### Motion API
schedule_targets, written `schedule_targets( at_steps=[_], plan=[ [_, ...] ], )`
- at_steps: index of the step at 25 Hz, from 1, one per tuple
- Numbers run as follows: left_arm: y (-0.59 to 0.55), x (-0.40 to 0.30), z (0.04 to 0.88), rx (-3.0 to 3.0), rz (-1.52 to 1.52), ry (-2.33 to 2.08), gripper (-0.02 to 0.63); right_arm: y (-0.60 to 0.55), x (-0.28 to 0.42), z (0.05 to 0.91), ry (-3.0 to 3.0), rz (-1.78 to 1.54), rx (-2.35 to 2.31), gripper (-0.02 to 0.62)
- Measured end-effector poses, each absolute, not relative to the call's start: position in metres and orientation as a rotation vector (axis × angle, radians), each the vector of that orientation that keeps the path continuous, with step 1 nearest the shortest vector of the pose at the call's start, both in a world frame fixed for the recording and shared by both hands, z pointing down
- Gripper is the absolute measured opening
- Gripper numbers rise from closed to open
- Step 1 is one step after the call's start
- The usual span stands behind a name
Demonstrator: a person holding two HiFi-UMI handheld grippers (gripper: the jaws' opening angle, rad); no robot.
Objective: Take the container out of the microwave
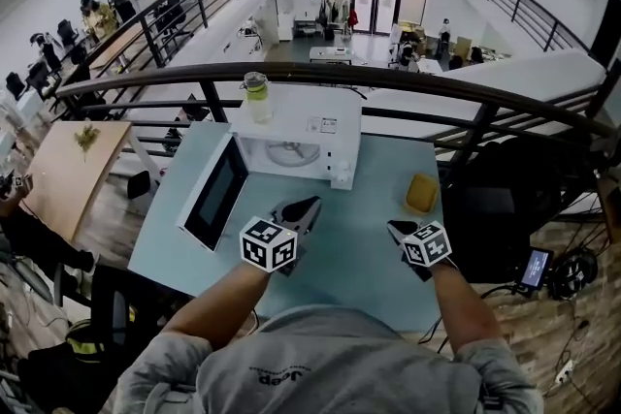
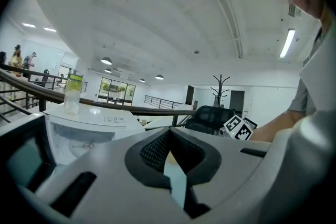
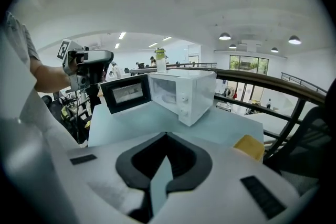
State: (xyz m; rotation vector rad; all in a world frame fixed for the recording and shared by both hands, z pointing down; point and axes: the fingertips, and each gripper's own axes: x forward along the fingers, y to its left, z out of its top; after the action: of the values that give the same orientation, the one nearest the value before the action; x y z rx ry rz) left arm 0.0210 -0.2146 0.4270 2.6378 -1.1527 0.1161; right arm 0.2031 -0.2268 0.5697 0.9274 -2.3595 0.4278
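Observation:
The white microwave (image 1: pixel 312 124) stands at the table's far edge with its door (image 1: pixel 215 192) swung wide to the left. Only the glass turntable (image 1: pixel 291 153) shows in its cavity. A yellow container (image 1: pixel 421 193) sits on the table to the microwave's right, also low right in the right gripper view (image 3: pixel 250 147). My left gripper (image 1: pixel 305 207) hovers in front of the open cavity, jaws together and empty. My right gripper (image 1: pixel 398 230) hangs just near of the yellow container, jaws together with nothing between them. The right gripper view shows the microwave (image 3: pixel 184 92) ahead.
A clear bottle with a green lid (image 1: pixel 256 97) stands on the microwave's top left corner. The pale blue table (image 1: pixel 349 252) ends at a dark railing (image 1: pixel 408 80) with a drop behind. A black chair (image 1: pixel 505 194) stands off the right edge.

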Motion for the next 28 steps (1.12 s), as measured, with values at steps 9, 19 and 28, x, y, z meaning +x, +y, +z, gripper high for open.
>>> schedule_targets(
  at_steps=[9,19,28],
  plan=[
    [-0.210,-0.040,0.401,2.699,0.079,-1.094,0.008,-0.236,0.166,0.535,-2.404,0.473,1.132,0.017],
    [-0.198,-0.089,0.387,2.719,0.058,-1.050,0.008,-0.225,0.126,0.503,-2.432,0.451,1.188,0.017],
    [-0.172,-0.142,0.388,2.726,0.083,-1.040,0.008,-0.201,0.095,0.481,-2.486,0.480,1.268,0.017]
  ],
)
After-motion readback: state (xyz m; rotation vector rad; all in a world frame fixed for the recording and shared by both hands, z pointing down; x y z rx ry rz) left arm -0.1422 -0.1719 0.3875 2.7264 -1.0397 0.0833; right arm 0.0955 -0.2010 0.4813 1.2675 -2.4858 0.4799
